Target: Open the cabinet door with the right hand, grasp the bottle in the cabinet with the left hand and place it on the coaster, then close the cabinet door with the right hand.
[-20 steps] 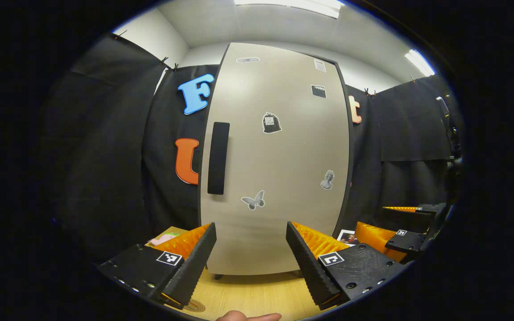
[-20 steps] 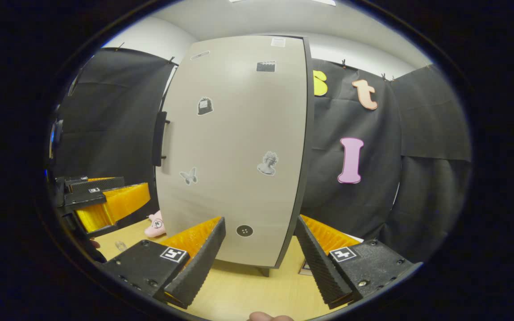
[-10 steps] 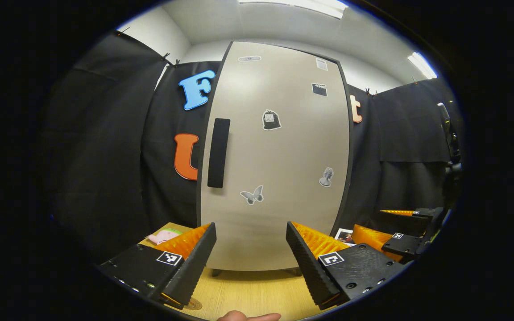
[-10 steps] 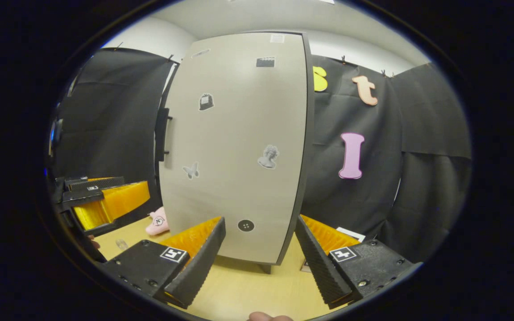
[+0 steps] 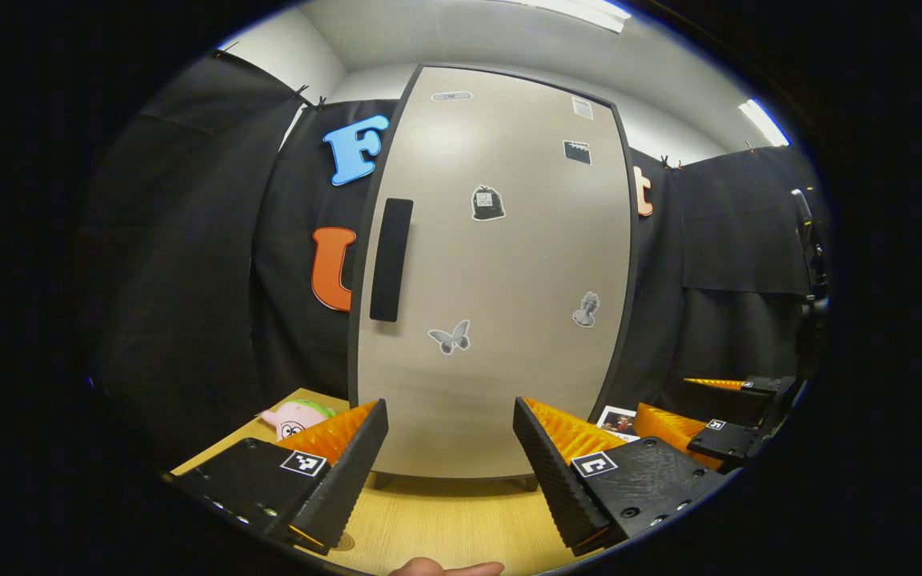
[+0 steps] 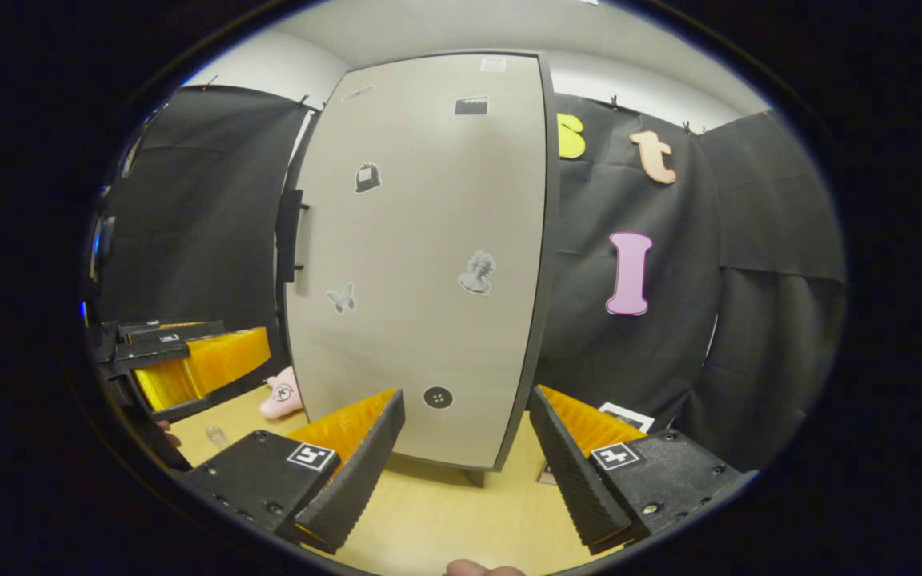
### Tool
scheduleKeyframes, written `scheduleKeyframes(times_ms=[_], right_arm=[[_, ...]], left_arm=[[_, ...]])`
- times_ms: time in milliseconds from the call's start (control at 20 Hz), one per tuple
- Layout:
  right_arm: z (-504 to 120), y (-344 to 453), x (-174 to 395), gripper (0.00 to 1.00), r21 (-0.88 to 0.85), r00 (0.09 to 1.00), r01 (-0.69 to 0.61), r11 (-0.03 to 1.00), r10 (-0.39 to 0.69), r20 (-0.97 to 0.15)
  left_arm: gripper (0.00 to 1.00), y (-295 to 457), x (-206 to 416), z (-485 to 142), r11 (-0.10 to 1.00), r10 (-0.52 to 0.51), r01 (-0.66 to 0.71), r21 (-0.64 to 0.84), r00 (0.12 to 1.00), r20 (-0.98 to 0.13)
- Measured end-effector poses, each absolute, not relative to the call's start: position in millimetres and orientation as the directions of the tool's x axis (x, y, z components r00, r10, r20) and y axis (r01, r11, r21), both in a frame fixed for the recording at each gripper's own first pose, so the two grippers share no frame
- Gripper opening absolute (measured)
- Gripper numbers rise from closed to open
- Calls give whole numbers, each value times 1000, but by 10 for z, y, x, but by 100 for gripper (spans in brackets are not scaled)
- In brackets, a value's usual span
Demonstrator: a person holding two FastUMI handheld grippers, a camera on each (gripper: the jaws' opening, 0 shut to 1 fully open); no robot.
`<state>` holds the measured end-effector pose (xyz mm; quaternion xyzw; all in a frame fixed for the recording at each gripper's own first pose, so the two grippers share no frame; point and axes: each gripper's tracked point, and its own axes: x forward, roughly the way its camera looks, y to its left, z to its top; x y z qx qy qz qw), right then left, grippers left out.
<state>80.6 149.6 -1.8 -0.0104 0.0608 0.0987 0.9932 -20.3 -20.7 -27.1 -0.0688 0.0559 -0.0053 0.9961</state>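
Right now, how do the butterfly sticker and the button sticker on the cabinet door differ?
The butterfly sticker is pale grey and wing-shaped; the button sticker is dark and round. The butterfly sticker sits higher, nearer the handle; the button sticker sits low, toward the other edge. Both lie flat on the closed cabinet door.

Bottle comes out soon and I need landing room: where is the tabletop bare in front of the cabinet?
Bare pale wooden tabletop runs between both tools, in front of the tall beige cabinet. Crowded spots: a pink plush toy at the cabinet's handle side, a small photo card at the other corner.
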Motion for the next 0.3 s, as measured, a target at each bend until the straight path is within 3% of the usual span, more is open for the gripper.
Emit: scheduleKeyframes(times_ms=[300], right_arm=[[-64, 1450, 776, 100, -4, 969, -213, 977, 211, -129]], left_arm=[[95, -236, -210, -363, 992, -3, -15, -122, 989, -148]])
